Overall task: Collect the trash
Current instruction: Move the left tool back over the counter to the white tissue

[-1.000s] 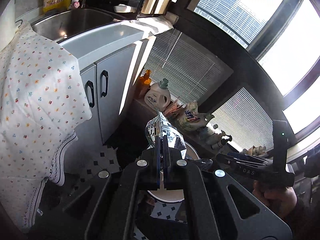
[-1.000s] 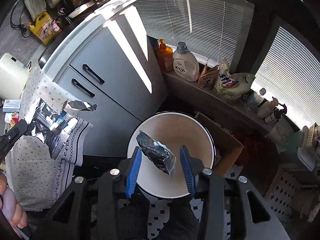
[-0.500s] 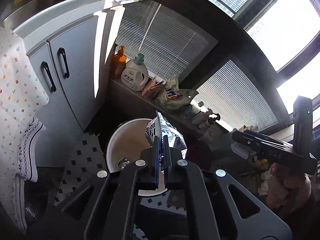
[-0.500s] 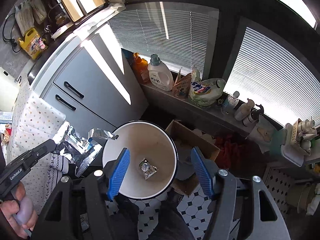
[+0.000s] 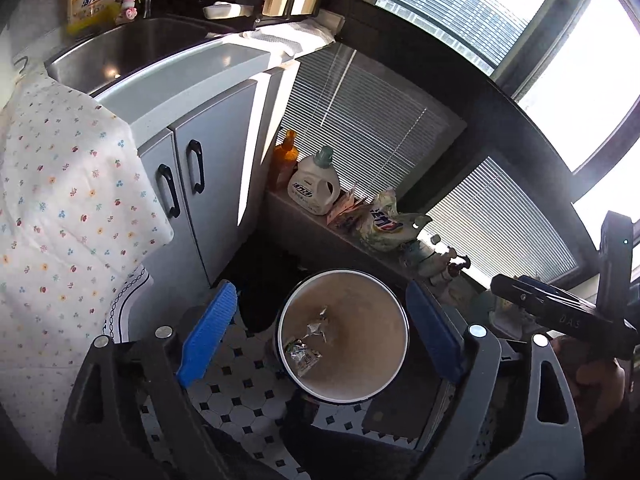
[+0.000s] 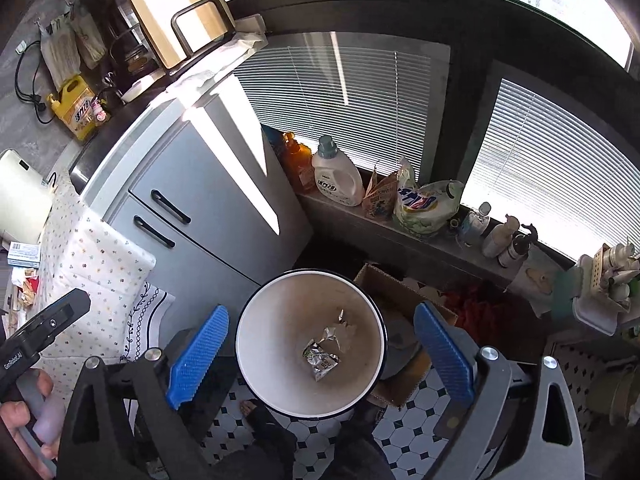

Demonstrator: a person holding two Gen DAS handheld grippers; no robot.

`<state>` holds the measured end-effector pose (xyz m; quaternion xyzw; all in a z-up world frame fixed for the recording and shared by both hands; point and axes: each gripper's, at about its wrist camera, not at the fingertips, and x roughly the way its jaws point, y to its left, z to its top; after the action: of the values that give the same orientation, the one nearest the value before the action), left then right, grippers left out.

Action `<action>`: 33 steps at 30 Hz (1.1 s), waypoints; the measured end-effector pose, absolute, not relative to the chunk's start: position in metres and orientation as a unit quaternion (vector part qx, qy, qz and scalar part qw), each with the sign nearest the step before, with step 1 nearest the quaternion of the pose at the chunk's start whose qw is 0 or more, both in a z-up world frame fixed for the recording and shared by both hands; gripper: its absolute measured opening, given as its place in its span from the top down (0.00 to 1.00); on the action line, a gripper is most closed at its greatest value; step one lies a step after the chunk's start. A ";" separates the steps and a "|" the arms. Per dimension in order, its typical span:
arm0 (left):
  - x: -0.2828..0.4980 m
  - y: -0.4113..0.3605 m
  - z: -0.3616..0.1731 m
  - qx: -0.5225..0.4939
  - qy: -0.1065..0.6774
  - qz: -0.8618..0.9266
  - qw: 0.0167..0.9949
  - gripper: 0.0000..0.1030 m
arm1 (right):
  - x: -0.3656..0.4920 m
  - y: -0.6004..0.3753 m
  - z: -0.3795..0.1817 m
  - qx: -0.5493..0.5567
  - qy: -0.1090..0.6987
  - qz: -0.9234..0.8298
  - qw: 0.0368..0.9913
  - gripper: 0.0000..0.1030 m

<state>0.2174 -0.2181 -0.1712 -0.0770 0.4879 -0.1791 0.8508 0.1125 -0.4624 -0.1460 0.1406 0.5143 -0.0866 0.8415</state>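
Two crumpled silver foil snack wrappers (image 6: 325,354) lie at the bottom of the round white bin with a dark rim (image 6: 370,308) on the tiled floor. They look light, thin and crinkly — likely slippery, best pinched at a folded edge. Above the bin, the left gripper (image 5: 320,338) has just been opening and stands wide, nothing between its blue pads; the right gripper (image 6: 320,354) likewise — wide and empty.

The round white bin (image 6: 256,312) with a dark rim stands open-mouthed on the tiled floor (image 6: 404,420), clear from above. Grey cabinet doors (image 6: 208,208) wall off its left, an open cardboard box (image 6: 384,280) crowds its right, and a bottle-lined ledge (image 6: 360,224) blocks the far side.
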 end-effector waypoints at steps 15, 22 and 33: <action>0.196 -0.041 -0.128 -0.132 0.419 -0.021 0.898 0.07 | 0.171 -0.315 -0.106 0.090 0.477 0.025 0.874 0.08; 0.179 0.033 -0.123 -0.162 0.398 0.035 0.902 0.07 | 0.191 -0.247 -0.097 0.068 0.467 0.069 0.879 0.08; 0.150 0.124 -0.122 -0.194 0.377 0.093 0.901 0.07 | 0.209 -0.155 -0.095 0.041 0.465 0.120 0.876 0.08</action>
<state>0.1496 0.1235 -0.1224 -0.1938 0.3768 0.0933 0.9010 0.2085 -0.1553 -0.0947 0.0407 0.4646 0.1201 0.8764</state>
